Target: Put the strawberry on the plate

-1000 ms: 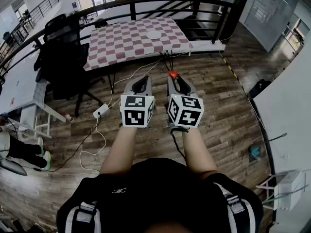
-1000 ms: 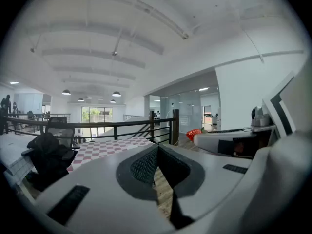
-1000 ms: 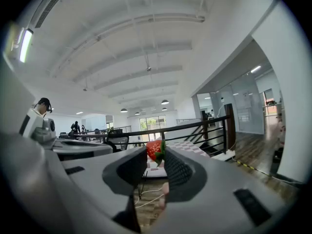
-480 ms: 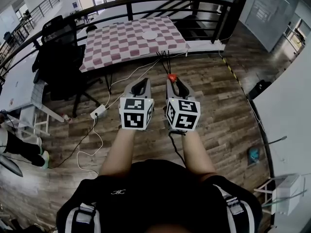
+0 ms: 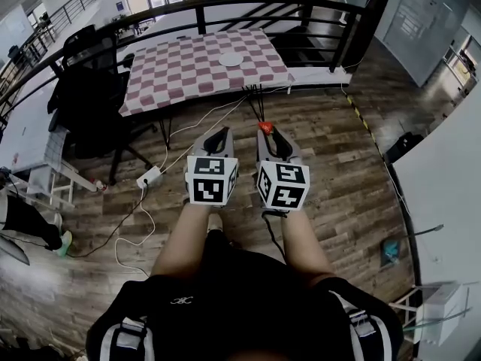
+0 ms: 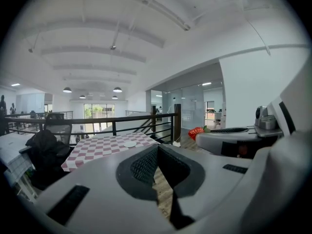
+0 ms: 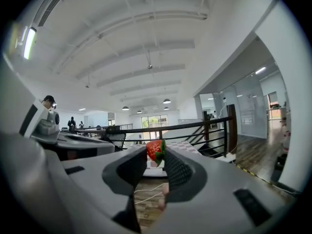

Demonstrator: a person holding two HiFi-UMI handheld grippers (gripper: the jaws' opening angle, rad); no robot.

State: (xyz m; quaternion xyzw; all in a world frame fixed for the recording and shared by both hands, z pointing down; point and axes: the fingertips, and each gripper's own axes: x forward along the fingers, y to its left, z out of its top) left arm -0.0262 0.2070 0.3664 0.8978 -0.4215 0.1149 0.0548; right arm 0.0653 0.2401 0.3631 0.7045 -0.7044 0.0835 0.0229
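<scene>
A red strawberry [image 5: 264, 127] with a green cap sits pinched at the tips of my right gripper [image 5: 269, 131], held over the wooden floor. In the right gripper view the strawberry [image 7: 155, 150] shows between the two dark pads of the right gripper [image 7: 156, 156]. My left gripper [image 5: 218, 135] hangs beside it, jaws together with nothing in them; its own view shows the left gripper [image 6: 157, 147] tips meeting. The white plate [image 5: 231, 59] lies on the checkered table [image 5: 180, 70] ahead, well beyond both grippers. From the left gripper view I see the plate [image 6: 129, 144] and the strawberry [image 6: 196, 132].
A black office chair [image 5: 94, 89] draped with dark cloth stands left of the table. Cables and a power strip [image 5: 148, 177] trail across the floor. A black railing [image 5: 248, 2] runs behind the table. A white desk [image 5: 30, 138] is at far left.
The table and plate have drawn a little nearer in the head view. Both grippers keep the same pose, the strawberry still in the right one.
</scene>
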